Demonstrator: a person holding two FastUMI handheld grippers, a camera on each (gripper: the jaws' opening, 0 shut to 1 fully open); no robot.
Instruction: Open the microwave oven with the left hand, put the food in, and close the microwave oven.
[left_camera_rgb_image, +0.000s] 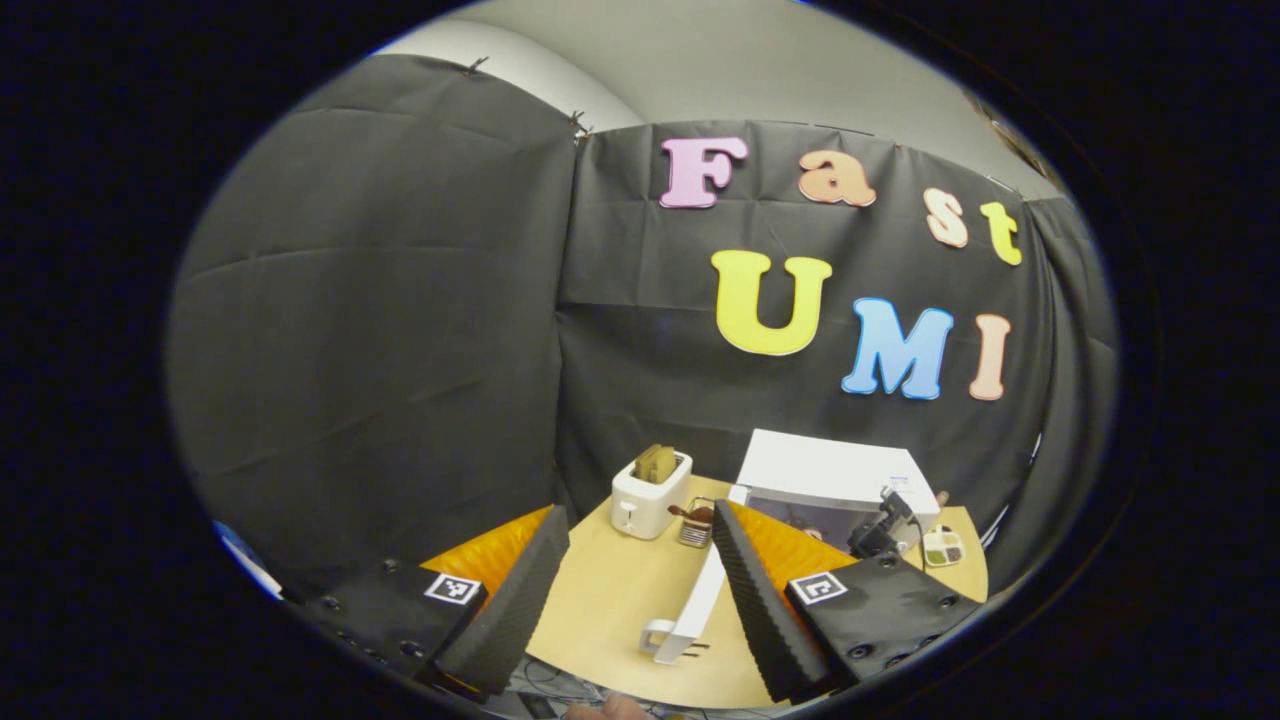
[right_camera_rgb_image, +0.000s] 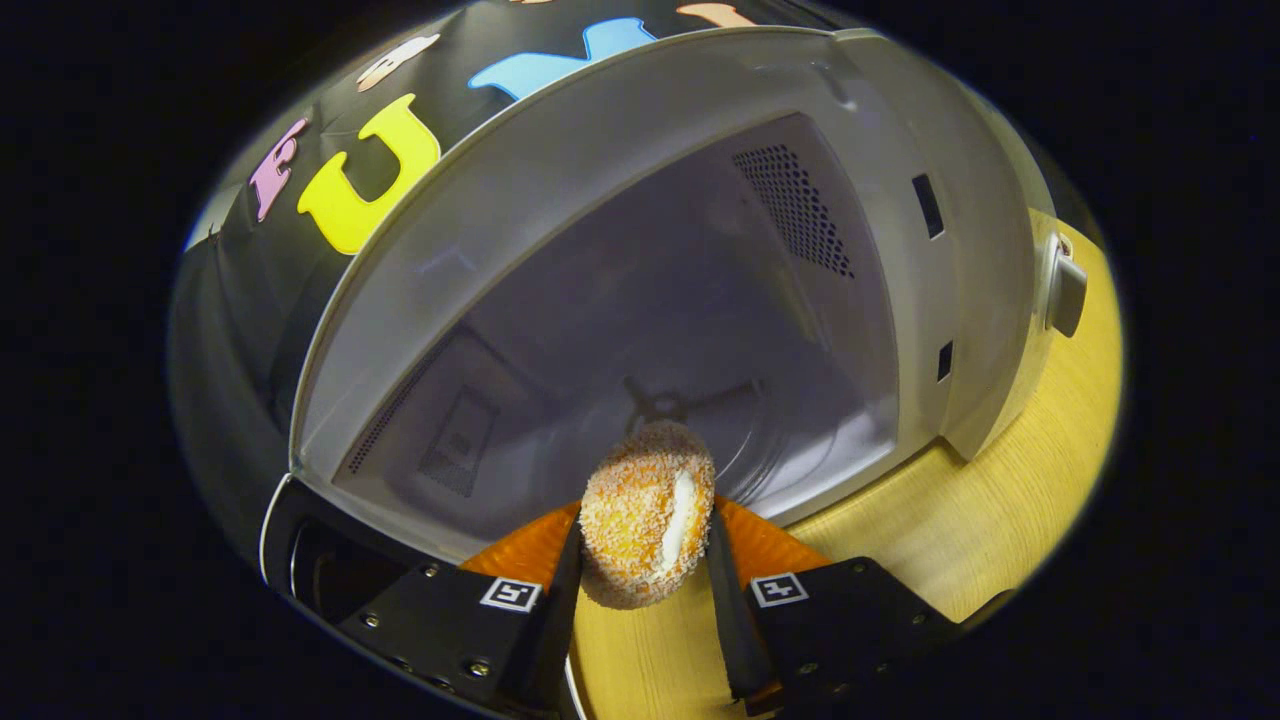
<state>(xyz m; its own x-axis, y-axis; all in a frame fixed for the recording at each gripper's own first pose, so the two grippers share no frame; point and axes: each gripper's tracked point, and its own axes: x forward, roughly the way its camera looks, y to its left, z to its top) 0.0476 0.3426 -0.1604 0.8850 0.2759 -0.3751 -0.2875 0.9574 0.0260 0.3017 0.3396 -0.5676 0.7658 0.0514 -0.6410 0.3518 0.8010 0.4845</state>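
The white microwave (left_camera_rgb_image: 830, 470) stands at the table's far right with its door (left_camera_rgb_image: 700, 600) swung wide open towards me. My left gripper (left_camera_rgb_image: 638, 510) is held well back from it, open, with nothing between its fingers. In the right gripper view the bare cavity (right_camera_rgb_image: 640, 330) lies straight ahead, its turntable hub (right_camera_rgb_image: 665, 400) showing on the floor. My right gripper (right_camera_rgb_image: 645, 520) is shut on a crumb-coated roll with a cream filling (right_camera_rgb_image: 640, 525), held just outside the cavity's front lip. From the left gripper view, the right gripper (left_camera_rgb_image: 880, 530) sits at the microwave's opening.
A white toaster (left_camera_rgb_image: 650, 495) with bread in its slot stands at the back of the wooden table (left_camera_rgb_image: 620, 600), a small wire holder (left_camera_rgb_image: 697, 522) beside it. A small dish (left_camera_rgb_image: 943, 548) lies right of the microwave. The control knob (right_camera_rgb_image: 1065, 290) sticks out on its front.
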